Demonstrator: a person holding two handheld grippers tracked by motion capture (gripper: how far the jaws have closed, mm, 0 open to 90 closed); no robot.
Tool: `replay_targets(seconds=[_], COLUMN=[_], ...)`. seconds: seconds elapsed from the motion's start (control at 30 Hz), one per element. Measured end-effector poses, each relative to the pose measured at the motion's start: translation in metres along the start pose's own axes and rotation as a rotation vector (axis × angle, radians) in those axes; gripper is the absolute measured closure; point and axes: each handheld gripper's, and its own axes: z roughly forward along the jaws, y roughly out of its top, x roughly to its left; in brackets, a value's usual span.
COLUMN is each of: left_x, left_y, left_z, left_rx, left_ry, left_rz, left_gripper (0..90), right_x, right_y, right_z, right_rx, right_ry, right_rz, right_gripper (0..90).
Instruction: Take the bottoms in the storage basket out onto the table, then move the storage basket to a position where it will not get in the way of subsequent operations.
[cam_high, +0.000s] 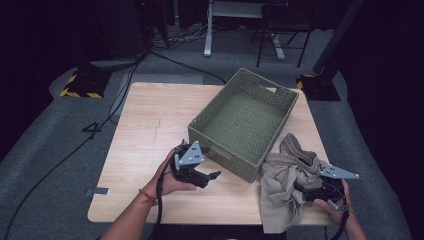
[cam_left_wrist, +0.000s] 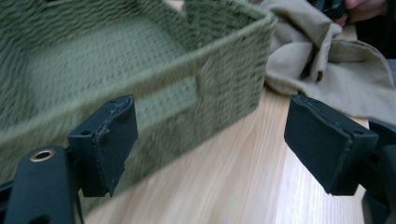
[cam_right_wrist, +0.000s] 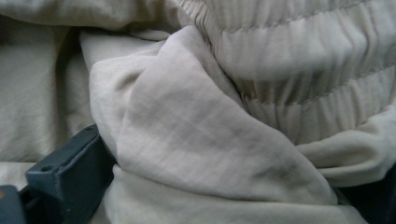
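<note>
The right gripper (cam_high: 306, 192) has its jaws around a thick fold of the beige garment (cam_right_wrist: 196, 140), while the left gripper (cam_high: 212, 176) stands wide and empty. A deep, firm bite is best — thin cloth slips. The garment lies crumpled on the bench (cam_high: 150, 125), touching the woven basket (cam_high: 250, 85) — soft, with an elastic waistband.

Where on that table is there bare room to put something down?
The wood left of the basket, from the far edge down to the left tongs, lies bare. The near right corner is crowded: crumpled beige cloth and the right tongs.
</note>
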Motion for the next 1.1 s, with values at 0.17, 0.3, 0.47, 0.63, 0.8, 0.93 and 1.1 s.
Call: replay_targets(seconds=[0.17,0.3,0.47,0.63,0.8,0.93,1.1], left_x=[0.002,0.005,0.003,-0.003,0.000,-0.003,-0.001], left_y=[0.018,0.026,0.034,0.043,0.044,0.043,0.043], left_z=[0.026,0.043,0.058,0.077,0.098,0.109,0.110], left_rx=[0.014,0.015,0.025,0.066,0.097,0.120,0.118], left_ry=[-0.043,-0.115,-0.135,-0.146,-0.180,-0.193,-0.207], left_rz=[0.038,0.044,0.055,0.093,0.069,0.101,0.134], left_gripper=[18.0,15.7,18.1,19.2,26.8,34.8,39.0], right_x=[0.000,0.000,0.000,0.001,0.001,0.001,0.000], right_y=[-0.001,0.000,0.000,0.000,0.000,0.000,0.000], right_z=[0.001,0.002,0.002,0.002,0.001,0.001,0.001], right_rx=[-0.002,0.000,-0.002,-0.002,-0.005,-0.004,-0.004], right_ry=[0.002,-0.002,-0.002,-0.004,-0.003,0.001,0.003], right_rz=[0.001,0.001,0.000,0.000,0.004,0.008,0.011], right_gripper=[1.0,0.9,0.9,1.0,1.5,1.6,1.6])
